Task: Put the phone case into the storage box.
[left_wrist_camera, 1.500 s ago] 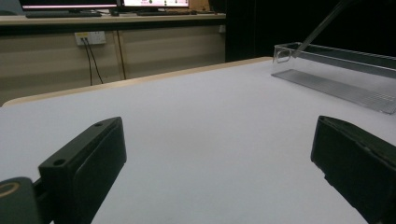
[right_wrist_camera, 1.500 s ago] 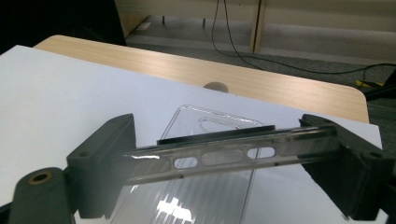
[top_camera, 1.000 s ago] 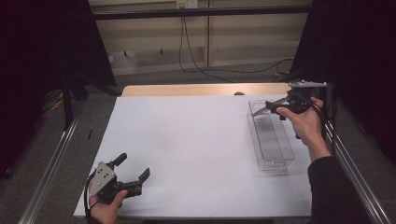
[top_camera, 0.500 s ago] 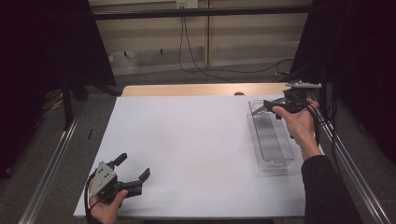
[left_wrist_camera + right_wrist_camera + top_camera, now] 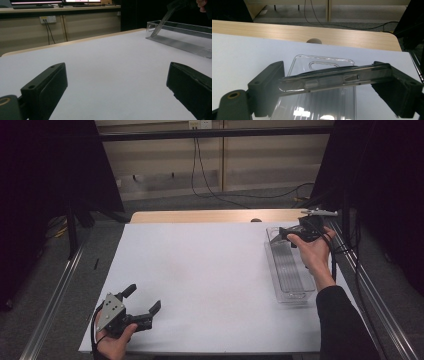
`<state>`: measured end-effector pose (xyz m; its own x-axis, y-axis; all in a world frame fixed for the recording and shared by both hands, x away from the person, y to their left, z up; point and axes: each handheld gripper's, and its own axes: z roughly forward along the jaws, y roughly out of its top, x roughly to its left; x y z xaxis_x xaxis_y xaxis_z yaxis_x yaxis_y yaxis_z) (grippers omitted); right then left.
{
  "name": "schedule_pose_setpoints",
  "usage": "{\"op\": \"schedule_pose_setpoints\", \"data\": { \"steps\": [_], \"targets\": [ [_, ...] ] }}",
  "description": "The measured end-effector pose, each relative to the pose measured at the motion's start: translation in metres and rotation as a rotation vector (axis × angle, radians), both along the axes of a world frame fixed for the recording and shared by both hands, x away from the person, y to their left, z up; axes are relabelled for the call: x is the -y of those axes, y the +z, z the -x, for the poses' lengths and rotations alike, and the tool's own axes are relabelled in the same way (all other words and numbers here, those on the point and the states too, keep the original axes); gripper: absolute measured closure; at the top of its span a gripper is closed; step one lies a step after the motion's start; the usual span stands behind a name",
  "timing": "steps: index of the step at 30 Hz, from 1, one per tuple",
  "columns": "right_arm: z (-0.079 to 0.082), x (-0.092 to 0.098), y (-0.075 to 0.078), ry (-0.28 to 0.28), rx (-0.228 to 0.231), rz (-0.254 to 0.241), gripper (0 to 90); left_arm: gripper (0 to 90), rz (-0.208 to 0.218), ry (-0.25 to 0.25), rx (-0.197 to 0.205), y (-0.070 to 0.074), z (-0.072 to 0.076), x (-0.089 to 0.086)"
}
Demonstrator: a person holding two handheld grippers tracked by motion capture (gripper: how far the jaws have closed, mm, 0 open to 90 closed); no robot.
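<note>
Clear hard plastic: a phone case (image 5: 334, 78) sits spanned between the jaws of the right gripper (image 5: 334, 82), clamped across its long edges, held above the far end of a clear tray (image 5: 289, 267) at the right side of the table (image 5: 210, 270). In the left gripper view the case (image 5: 162, 21) appears as a thin slanted strip dipping toward the tray (image 5: 185, 37). Judgement: case is very light, thin-walled, glossy, so likely slippery on the pads; shell should flex if squeezed hard and could pop out or crack at the cut-outs. Best hold is across the side rails near mid-length, as now, with modest force. Tray also light and rigid; may slide on the white sheet if nudged. Left gripper (image 5: 135, 312) rests at the near left corner, jaws spread wide, holding nothing.
</note>
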<state>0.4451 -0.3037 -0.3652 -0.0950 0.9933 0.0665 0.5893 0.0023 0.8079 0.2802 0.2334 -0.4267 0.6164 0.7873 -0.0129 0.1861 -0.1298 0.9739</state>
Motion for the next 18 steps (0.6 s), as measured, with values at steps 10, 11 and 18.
{"op": "schedule_pose_setpoints", "data": {
  "steps": [10,11,18],
  "targets": [
    [-0.0041,-0.0012,-0.0029,-0.025,0.018,-0.017,12.5,3.3,-0.007,-0.003,0.000,-0.0001,0.0000,0.0005],
    [-0.0047,-0.0015,-0.0031,-0.030,0.023,-0.019,12.5,3.3,-0.007,-0.003,0.000,0.0000,0.0002,0.0006],
    [-0.0079,-0.0047,-0.0046,-0.069,0.049,-0.027,12.6,3.3,-0.008,-0.008,0.001,0.0000,0.0002,0.0006]
  ]
}}
